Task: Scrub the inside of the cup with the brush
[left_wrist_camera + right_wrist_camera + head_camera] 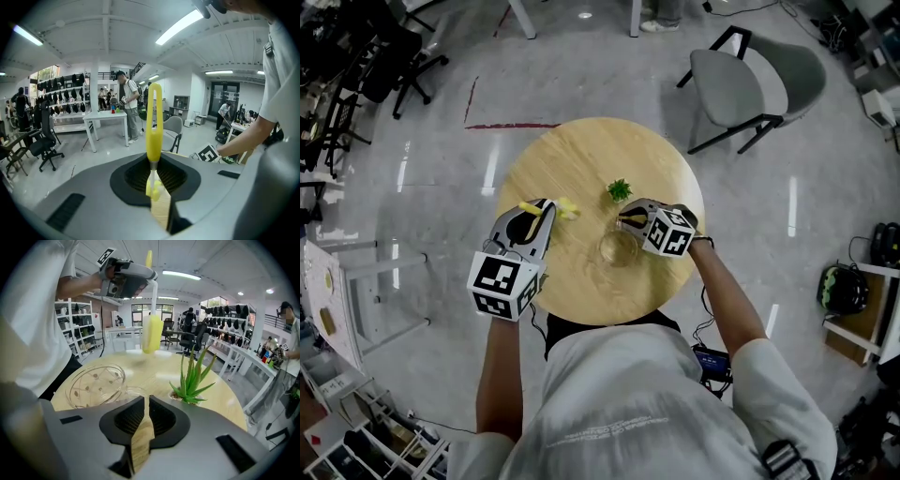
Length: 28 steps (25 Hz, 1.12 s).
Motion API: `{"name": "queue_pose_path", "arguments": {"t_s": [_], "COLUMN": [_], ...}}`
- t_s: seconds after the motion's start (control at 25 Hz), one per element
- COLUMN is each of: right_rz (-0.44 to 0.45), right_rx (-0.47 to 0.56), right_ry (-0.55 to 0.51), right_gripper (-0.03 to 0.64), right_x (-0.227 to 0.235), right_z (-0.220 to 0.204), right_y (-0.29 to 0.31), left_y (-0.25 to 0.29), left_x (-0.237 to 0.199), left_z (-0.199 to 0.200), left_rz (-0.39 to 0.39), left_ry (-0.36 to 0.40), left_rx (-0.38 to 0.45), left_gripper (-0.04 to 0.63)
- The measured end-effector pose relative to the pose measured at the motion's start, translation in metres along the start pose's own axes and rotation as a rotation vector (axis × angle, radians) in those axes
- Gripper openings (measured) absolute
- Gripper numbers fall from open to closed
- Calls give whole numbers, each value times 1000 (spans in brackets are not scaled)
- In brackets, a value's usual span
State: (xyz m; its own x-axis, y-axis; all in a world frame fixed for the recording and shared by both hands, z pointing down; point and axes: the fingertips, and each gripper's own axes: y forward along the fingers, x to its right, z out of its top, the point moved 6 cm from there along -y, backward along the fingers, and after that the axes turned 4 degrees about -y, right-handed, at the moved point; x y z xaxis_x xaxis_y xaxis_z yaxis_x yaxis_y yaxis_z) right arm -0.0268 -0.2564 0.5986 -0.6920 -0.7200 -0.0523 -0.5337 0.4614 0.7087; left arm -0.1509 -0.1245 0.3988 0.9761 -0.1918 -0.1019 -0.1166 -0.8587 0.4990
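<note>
A clear glass cup (pixel 619 248) with a dotted pattern (pixel 96 383) stands on the round wooden table (pixel 581 150). My right gripper (pixel 630 221) is at its right side, jaws almost together (pixel 145 401) and closed on the cup's clear handle (pixel 136 392). The glass makes the contact hard to see. My left gripper (pixel 548 206) hangs above the table to the left of the cup, shut (pixel 154 168) on a yellow brush (pixel 153 126). The brush head (pixel 152 333) points down and is outside the cup.
A small green potted plant (pixel 619 190) (pixel 190 376) stands on the table just behind the cup. A grey chair (pixel 750 84) is beyond the table at the right. Shelves and other people fill the room around.
</note>
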Motion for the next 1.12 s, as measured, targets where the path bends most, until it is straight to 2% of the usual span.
{"name": "queue_pose_path", "arguments": {"t_s": [0.24,0.48,0.76,0.88,1.12], "right_rz": [-38,-118,-203,-213,-242], "right_rx": [-24,-63,-97,-87,-94], "right_ry": [51,149,258,301,317], "right_gripper": [57,55,52,52,74], "right_x": [-4,-19,-59,-78,-91], "right_z": [-3,-19,-39,-41,-48], "right_y": [-7,-24,-48,-53,-59], "left_y": [-2,1,9,6,-5], "left_x": [0,5,25,36,55], "left_z": [5,5,7,6,4], "left_rz": [-34,-112,-222,-257,-310], "left_ry": [10,30,73,85,42], "left_rx": [28,46,63,72,82], "left_gripper": [51,51,51,51,51]}}
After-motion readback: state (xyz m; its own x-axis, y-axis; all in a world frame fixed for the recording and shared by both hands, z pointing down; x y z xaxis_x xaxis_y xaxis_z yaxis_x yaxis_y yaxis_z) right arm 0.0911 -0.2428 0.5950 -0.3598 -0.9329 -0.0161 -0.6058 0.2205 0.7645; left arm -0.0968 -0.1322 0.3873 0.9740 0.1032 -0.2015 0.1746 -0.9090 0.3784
